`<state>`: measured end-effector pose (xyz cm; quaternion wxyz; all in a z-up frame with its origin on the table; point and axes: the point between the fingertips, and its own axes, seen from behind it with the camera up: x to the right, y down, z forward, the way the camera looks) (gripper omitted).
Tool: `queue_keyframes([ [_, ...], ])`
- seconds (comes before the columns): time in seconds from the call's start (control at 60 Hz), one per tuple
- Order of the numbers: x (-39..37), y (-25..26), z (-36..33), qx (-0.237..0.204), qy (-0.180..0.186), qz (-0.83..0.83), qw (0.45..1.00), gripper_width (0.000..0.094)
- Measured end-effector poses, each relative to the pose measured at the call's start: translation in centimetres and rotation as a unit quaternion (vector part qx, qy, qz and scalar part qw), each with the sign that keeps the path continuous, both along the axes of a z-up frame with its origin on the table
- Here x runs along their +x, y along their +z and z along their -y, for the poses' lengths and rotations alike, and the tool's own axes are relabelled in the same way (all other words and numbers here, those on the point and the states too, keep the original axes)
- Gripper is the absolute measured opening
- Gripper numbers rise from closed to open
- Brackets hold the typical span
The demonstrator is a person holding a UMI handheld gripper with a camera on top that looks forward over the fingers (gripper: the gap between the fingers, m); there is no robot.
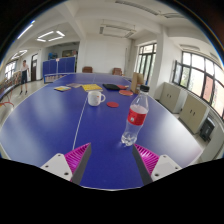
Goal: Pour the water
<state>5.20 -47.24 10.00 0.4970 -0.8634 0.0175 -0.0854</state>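
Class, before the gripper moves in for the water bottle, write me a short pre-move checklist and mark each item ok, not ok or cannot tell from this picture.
1. Gripper fingers open, nothing held: ok.
2. Bottle upright on the blue table: ok.
3. Bottle between the fingers: not ok; it stands just ahead, toward the right finger.
4. Red cap on the bottle: still on, so not ok for pouring.
5. White mug upright, beyond the bottle: ok.
6. Mug empty: cannot tell.

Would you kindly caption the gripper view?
Open gripper approaching a water bottle on a blue table, white mug beyond.
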Motion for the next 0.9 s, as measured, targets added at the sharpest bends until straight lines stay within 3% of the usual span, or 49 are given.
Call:
queue_keyframes([
  [0.133,6.8,-0.5,-5.9,0.031,-0.019,-0.007,0.999,0.0849],
  [0.3,10.0,-0.4,-13.4,0.076,0.002,-0.014,0.997,0.0811],
  [0.367,10.1,-0.4,-15.6,0.087,0.014,-0.016,0.996,0.0715],
  [0.433,10.4,-0.5,-16.6,0.097,0.015,-0.016,0.995,0.0533],
  [0.633,10.7,-0.1,-17.5,0.135,0.017,-0.026,0.990,0.0374],
  [0.783,10.8,0.0,-17.5,0.133,0.011,-0.027,0.991,0.0367],
  [0.9,13.6,2.6,-18.2,0.139,-0.018,0.000,0.990,0.0370],
])
